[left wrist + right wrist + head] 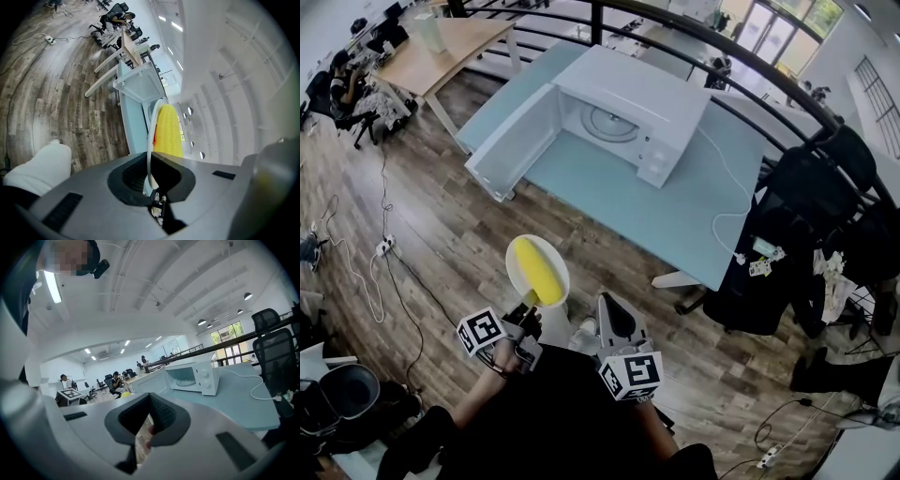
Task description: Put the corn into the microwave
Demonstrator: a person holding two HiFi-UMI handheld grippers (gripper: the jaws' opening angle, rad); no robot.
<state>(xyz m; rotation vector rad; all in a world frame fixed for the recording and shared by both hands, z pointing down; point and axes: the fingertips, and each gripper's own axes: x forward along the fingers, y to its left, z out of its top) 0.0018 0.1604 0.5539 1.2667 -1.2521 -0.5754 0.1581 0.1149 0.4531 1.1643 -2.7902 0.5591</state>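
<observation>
Yellow corn (pixel 540 274) lies on white plate (pixel 514 265), its near rim clamped by left gripper (pixel 529 302). Right gripper (pixel 612 314) closed, empty. Microwave (pixel 623 117) far, door open.

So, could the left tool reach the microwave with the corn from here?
Probably not yet: the microwave door stands open, but the left tool, gripping the plate of corn, hangs over floor well short.
</observation>
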